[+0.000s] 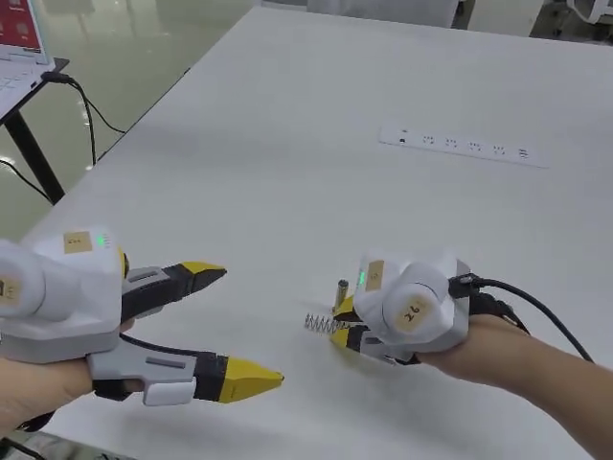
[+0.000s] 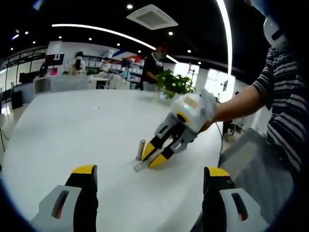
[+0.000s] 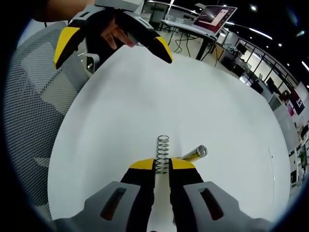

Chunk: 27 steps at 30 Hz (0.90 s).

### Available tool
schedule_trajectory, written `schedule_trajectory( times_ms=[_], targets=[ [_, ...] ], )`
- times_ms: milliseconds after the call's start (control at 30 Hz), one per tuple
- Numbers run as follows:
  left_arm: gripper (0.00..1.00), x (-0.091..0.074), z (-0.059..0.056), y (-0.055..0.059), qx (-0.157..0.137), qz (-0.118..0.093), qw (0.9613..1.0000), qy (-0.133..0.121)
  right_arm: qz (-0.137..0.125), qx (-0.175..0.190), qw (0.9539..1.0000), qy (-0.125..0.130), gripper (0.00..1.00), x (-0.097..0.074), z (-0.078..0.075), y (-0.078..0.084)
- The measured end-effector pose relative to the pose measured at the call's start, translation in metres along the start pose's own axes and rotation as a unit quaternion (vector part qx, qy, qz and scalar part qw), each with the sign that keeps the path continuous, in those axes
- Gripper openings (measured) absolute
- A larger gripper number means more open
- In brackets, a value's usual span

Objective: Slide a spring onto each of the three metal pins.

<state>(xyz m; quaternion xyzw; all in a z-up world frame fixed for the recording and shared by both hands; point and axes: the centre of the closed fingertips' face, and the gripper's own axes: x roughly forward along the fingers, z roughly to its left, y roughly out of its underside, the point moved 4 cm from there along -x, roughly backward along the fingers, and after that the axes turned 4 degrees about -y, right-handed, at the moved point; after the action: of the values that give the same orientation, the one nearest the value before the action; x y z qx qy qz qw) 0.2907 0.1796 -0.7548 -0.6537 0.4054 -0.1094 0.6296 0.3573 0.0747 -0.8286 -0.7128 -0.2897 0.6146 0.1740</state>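
Coiled steel spring point(image 3: 163, 145) lying on white desk point(image 3: 120, 121), right gripper point(image 3: 162, 164) jaws clamping its end; short metal pin point(image 3: 195, 153) standing just beside. Left gripper point(image 2: 150, 170) hovering, jaws apart.

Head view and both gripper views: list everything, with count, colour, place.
spring: one, silvery, flat on the table, near end pinched
metal pin: one, silvery, upright beside the spring
table: one, white
power strip: one, white, far side of the table
laptop: one, pale, side desk past the table's left edge
mesh chair: one, grey, at the table's edge
potted plant: one, green, beyond the table
left gripper: white, yellow-tipped, open, empty
right gripper: same colours, shut on the spring
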Motion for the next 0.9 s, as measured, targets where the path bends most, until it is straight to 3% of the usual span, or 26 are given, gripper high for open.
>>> schedule_trajectory(
  times_ms=[200,300,900],
  targets=[
    [0.87,0.004,-0.003,-0.001,0.003,0.004,1.0,0.006,-0.008,0.033,0.9993,-0.018,0.07,0.0,0.0,-0.002],
    [0.87,0.005,-0.004,-0.004,0.004,0.002,1.0,0.007,-0.007,0.024,0.9996,-0.015,0.07,-0.002,0.001,-0.002],
    [0.84,0.019,-0.012,-0.01,0.016,0.011,0.9994,0.029,-0.044,0.017,0.9989,-0.009,0.08,-0.05,0.011,-0.013]
  ],
)
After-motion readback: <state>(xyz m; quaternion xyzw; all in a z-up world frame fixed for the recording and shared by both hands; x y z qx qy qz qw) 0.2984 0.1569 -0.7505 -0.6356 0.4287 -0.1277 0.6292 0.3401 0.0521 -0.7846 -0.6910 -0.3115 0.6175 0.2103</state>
